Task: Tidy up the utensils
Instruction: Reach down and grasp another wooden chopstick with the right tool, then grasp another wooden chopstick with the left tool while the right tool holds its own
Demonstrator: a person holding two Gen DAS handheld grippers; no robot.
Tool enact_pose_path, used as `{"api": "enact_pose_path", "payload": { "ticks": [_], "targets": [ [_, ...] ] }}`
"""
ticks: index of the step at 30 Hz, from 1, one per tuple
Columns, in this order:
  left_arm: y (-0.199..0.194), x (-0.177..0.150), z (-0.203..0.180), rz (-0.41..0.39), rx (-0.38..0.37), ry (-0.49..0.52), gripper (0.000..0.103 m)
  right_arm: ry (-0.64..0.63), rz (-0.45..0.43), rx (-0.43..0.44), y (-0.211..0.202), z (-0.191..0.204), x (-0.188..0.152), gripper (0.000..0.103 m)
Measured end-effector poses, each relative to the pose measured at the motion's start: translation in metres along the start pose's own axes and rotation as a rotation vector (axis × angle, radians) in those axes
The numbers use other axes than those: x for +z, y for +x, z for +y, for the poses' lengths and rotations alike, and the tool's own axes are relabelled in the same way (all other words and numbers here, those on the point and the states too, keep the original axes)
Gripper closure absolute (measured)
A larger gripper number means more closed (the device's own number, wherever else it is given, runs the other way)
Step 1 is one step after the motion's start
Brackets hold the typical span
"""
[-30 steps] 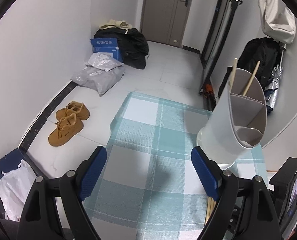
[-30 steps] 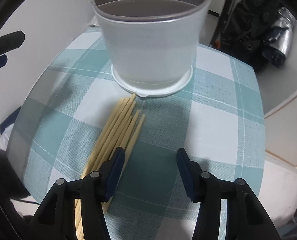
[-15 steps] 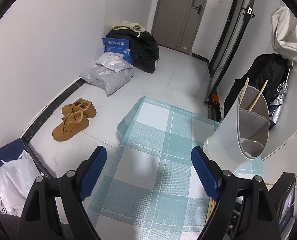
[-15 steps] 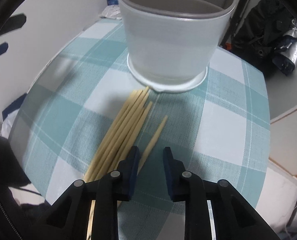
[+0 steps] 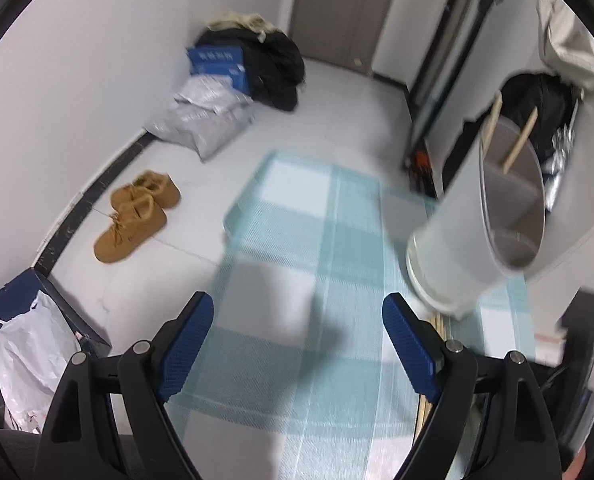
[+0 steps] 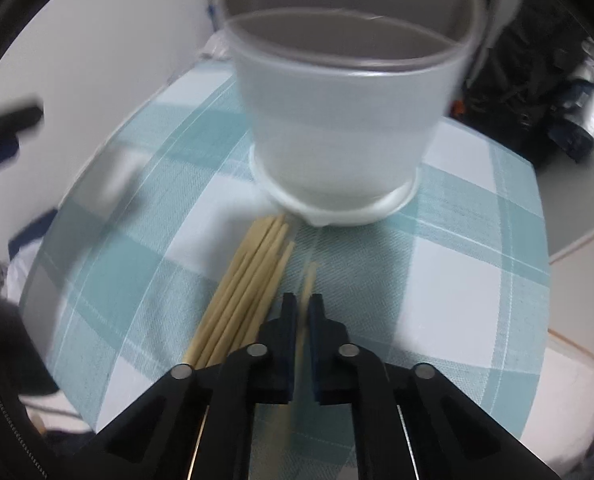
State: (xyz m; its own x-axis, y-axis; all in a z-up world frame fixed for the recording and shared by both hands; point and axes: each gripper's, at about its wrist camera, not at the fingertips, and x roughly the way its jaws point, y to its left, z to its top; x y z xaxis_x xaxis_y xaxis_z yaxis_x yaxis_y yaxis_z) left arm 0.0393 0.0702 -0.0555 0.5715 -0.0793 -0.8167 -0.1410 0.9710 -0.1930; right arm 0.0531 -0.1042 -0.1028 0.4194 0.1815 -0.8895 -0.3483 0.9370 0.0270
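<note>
A white utensil holder (image 6: 345,120) with grey inner compartments stands on the teal checked tablecloth (image 6: 457,288). In front of it lie several pale wooden chopsticks (image 6: 249,288) in a bundle. My right gripper (image 6: 304,300) is shut on a single chopstick (image 6: 309,280) just right of the bundle, its tip pointing toward the holder. In the left wrist view the holder (image 5: 469,240) sits at the right with two chopsticks (image 5: 519,140) standing in its far compartment. My left gripper (image 5: 297,320) hangs open above the cloth, holding nothing.
The table edge (image 5: 237,216) drops to a pale tiled floor with tan shoes (image 5: 137,216), grey parcels (image 5: 205,116), a blue box (image 5: 217,62) and black bags (image 5: 273,64). A white plastic bag (image 5: 29,360) lies at lower left. Dark bags (image 6: 537,80) sit behind the table.
My right gripper's jaws closed from wide apart onto the single chopstick, which has shifted away from the bundle. The left view tilted slightly; its jaws stayed apart.
</note>
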Motion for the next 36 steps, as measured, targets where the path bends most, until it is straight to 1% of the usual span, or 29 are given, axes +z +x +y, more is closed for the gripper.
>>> {"api": "enact_pose_path", "payload": {
  "ticks": [1, 4, 5, 10, 12, 13, 15, 17, 19, 20, 22, 24, 26, 27, 31, 32, 34, 36],
  "targets": [
    [0.005, -0.004, -0.004, 0.024, -0.012, 0.015, 0.020, 0.011, -0.026, 0.003, -0.005, -0.003, 0.001, 0.103],
    [0.018, -0.014, -0.019, 0.094, -0.031, 0.075, 0.020, 0.076, -0.074, 0.050, -0.017, -0.020, 0.005, 0.103],
    [0.018, -0.016, -0.022, 0.105, -0.034, 0.088, 0.020, 0.098, -0.086, 0.063, -0.020, -0.033, 0.005, 0.103],
    [0.033, -0.028, -0.042, 0.206, -0.078, 0.146, 0.020, 0.287, -0.148, 0.192, -0.035, -0.068, 0.004, 0.103],
    [0.036, -0.032, -0.048, 0.227, -0.071, 0.164, 0.020, 0.338, -0.164, 0.222, -0.041, -0.085, 0.001, 0.103],
    [0.038, -0.034, -0.051, 0.233, -0.064, 0.171, 0.020, 0.335, -0.167, 0.219, -0.042, -0.090, -0.010, 0.103],
    [0.040, -0.035, -0.055, 0.248, -0.063, 0.175, 0.020, 0.308, -0.153, 0.206, -0.040, -0.094, -0.009, 0.103],
    [0.041, -0.034, -0.056, 0.253, -0.062, 0.180, 0.020, 0.264, -0.114, 0.213, -0.035, -0.086, -0.011, 0.101],
    [0.041, -0.036, -0.060, 0.254, -0.039, 0.191, 0.020, 0.205, -0.092, 0.194, -0.030, -0.074, -0.015, 0.100],
    [0.040, -0.035, -0.059, 0.252, -0.035, 0.185, 0.020, 0.179, -0.080, 0.190, -0.031, -0.067, -0.022, 0.100],
    [0.039, -0.036, -0.057, 0.251, -0.039, 0.169, 0.020, 0.117, -0.064, 0.168, -0.027, -0.057, -0.021, 0.100],
    [0.038, -0.034, -0.052, 0.246, -0.035, 0.150, 0.020, 0.071, -0.048, 0.154, -0.024, -0.048, -0.019, 0.097],
    [0.039, -0.033, -0.050, 0.244, -0.035, 0.132, 0.020, 0.024, -0.016, 0.141, -0.017, -0.040, -0.016, 0.092],
    [0.039, -0.032, -0.046, 0.247, -0.037, 0.118, 0.020, -0.002, 0.002, 0.139, -0.013, -0.036, -0.015, 0.092],
    [0.041, -0.029, -0.038, 0.244, -0.036, 0.090, 0.020, -0.086, 0.052, 0.064, 0.000, -0.021, -0.014, 0.093],
    [0.042, -0.028, -0.036, 0.244, -0.038, 0.083, 0.020, -0.109, 0.043, 0.041, 0.000, -0.018, -0.013, 0.089],
    [0.043, -0.027, -0.033, 0.246, -0.048, 0.073, 0.020, -0.142, 0.044, 0.004, 0.001, -0.012, -0.011, 0.085],
    [0.044, -0.026, -0.030, 0.245, -0.047, 0.071, 0.020, -0.164, 0.036, -0.021, 0.002, -0.007, -0.009, 0.084]
  ]
}}
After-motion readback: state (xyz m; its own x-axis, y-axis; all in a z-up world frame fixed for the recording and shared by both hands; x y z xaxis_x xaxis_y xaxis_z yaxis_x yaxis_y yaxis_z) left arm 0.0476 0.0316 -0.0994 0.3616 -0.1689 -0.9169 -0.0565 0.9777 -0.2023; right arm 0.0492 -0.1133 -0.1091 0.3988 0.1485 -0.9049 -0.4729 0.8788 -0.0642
